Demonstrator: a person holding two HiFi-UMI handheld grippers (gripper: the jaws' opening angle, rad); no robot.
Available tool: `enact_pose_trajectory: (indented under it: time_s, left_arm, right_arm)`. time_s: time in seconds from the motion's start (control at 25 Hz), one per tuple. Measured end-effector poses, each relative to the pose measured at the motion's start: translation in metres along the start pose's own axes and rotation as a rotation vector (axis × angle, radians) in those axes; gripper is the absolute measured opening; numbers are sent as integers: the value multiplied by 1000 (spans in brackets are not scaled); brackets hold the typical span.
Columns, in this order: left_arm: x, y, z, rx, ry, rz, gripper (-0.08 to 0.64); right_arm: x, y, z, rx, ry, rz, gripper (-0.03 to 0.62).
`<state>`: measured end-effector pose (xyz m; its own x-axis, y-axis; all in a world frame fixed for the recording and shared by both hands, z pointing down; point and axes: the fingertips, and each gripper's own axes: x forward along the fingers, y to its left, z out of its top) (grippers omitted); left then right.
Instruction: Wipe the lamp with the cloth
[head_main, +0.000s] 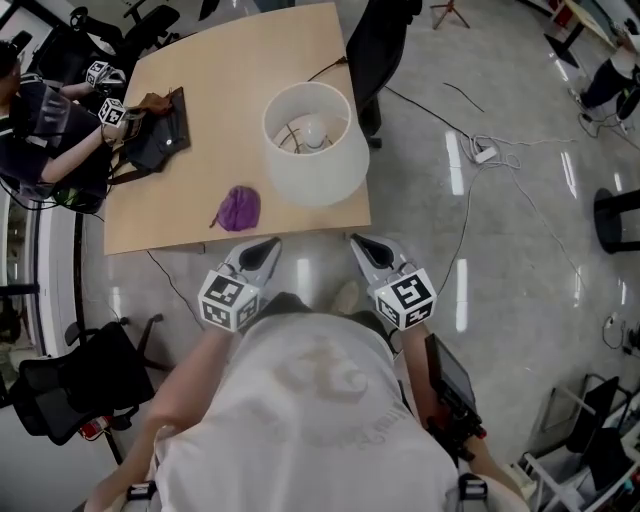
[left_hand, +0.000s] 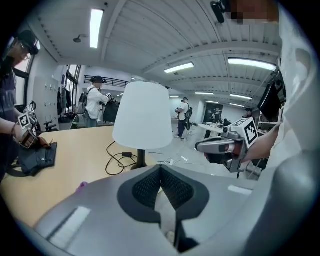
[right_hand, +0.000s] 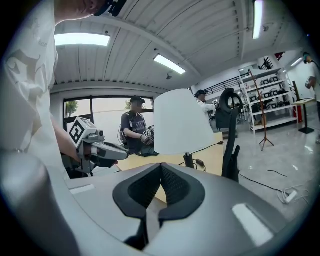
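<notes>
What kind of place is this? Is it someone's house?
Probably not a house. It looks like a big office or lab workroom. You can see long ceiling lights, rolling office chairs, metal shelves, and another person working at the same table.

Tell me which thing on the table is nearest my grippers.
The purple cloth, crumpled by the near edge of the table just ahead of the left gripper; the lamp and dark bag sit farther in.
</notes>
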<state>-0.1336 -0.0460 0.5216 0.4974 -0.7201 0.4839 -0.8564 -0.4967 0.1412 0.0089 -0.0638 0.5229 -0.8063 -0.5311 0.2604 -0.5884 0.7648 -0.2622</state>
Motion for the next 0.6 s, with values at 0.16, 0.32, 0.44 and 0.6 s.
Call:
enact_pose_trajectory:
  time_s: [0.16, 0.32, 0.44, 0.6]
  left_arm:
    - [6, 2, -8, -9, 32, 3, 2]
    - [20, -3, -5, 7, 34, -28, 2]
    - [26, -2, -12, 0, 37, -68, 2]
    - [28, 10, -17, 22, 41, -109, 2]
  right_arm:
    - [0, -4, -3, 22, 3, -1, 14]
    - [-8, -13, -6, 30, 18, -28, 14]
    - [-12, -14, -10, 30, 32, -70, 14]
    - [-9, -10, -3, 41, 22, -128, 14]
